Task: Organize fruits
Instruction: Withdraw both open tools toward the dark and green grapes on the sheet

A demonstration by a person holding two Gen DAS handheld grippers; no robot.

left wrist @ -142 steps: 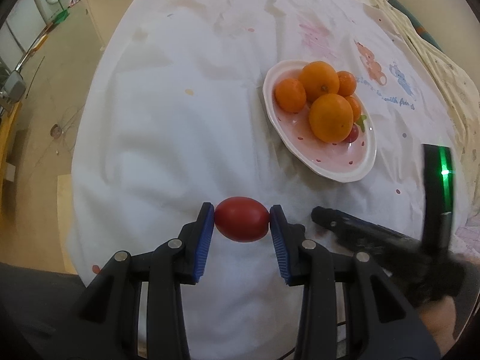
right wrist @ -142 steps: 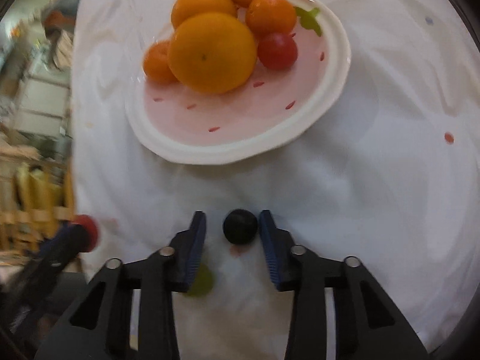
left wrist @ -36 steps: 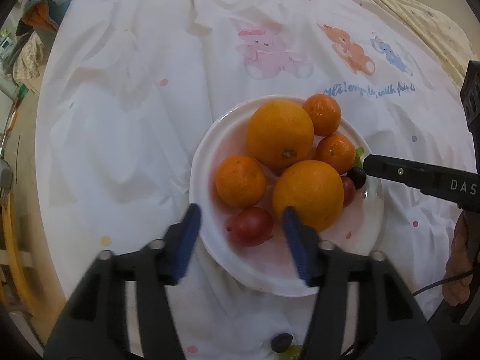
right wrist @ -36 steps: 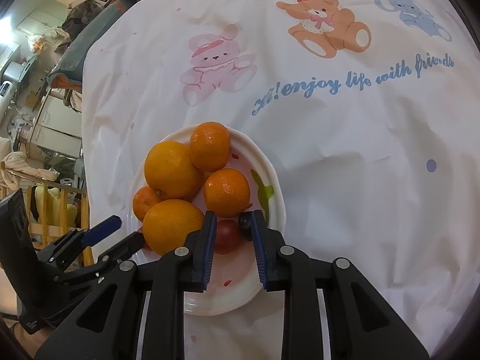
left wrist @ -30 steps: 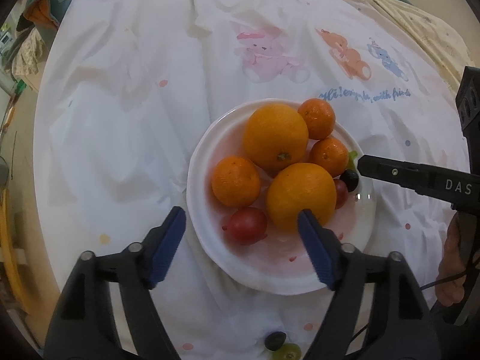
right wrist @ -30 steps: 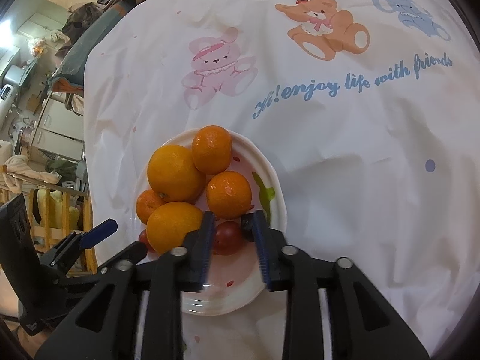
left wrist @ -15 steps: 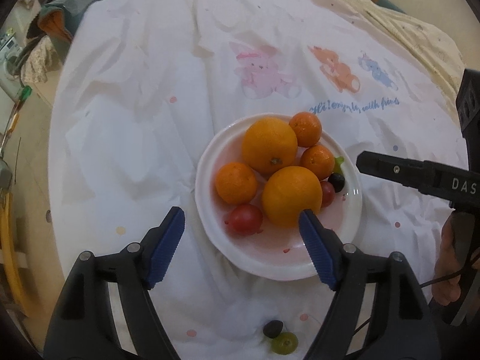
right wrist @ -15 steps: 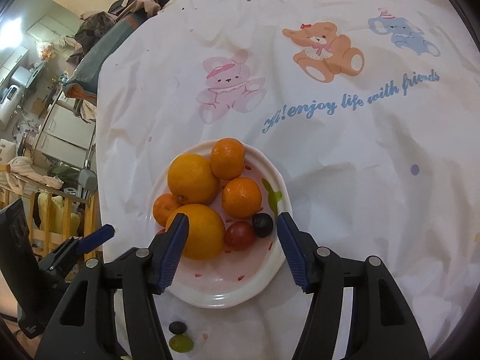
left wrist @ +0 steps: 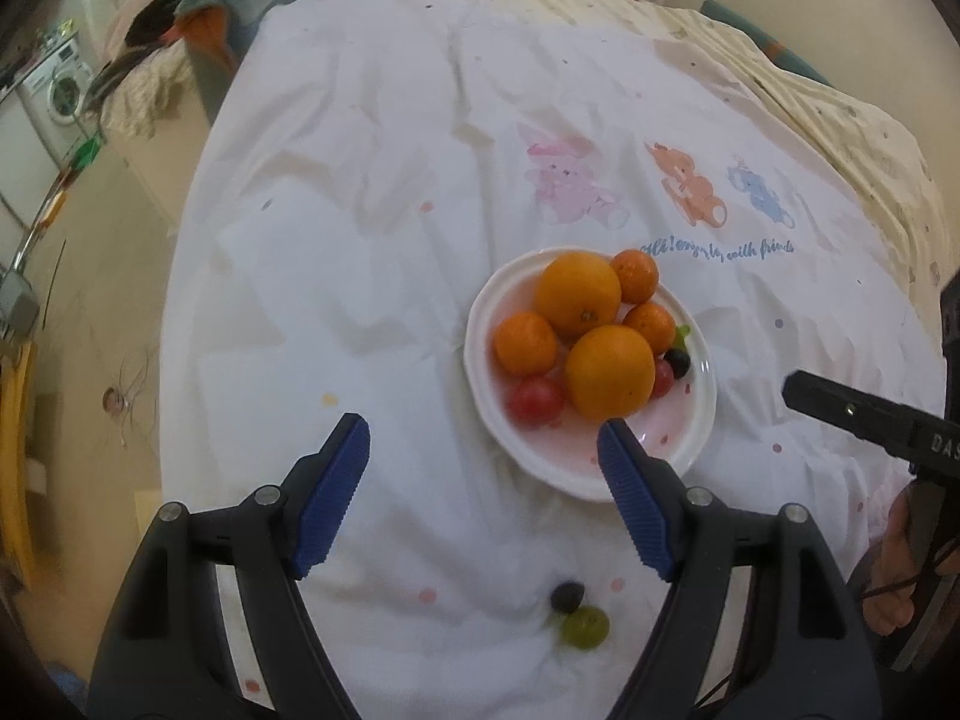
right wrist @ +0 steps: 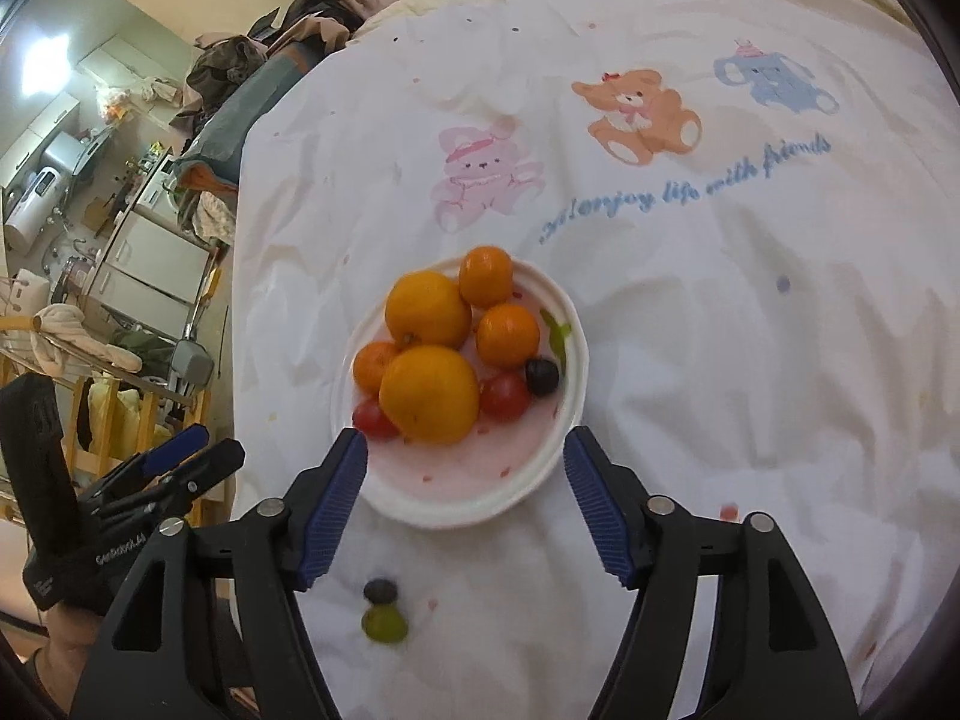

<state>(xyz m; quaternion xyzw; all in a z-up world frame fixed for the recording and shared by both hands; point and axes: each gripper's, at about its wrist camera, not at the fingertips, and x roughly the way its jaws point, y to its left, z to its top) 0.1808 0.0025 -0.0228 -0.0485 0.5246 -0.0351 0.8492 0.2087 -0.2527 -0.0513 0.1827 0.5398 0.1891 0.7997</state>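
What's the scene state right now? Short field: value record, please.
plate: white plate on the printed cloth
on plate: two large oranges, three small ones, two red tomatoes, one dark grape
off plate: dark grape and green grape touching on the cloth, on the near side of the plate
left gripper: open, empty, above the cloth
right gripper: open, empty, above the plate's near rim
remaining: two loose grapes

White cartoon-animal tablecloth (left wrist: 384, 252); washing machine (left wrist: 57, 99) and heaped clothes (right wrist: 282, 30) behind.
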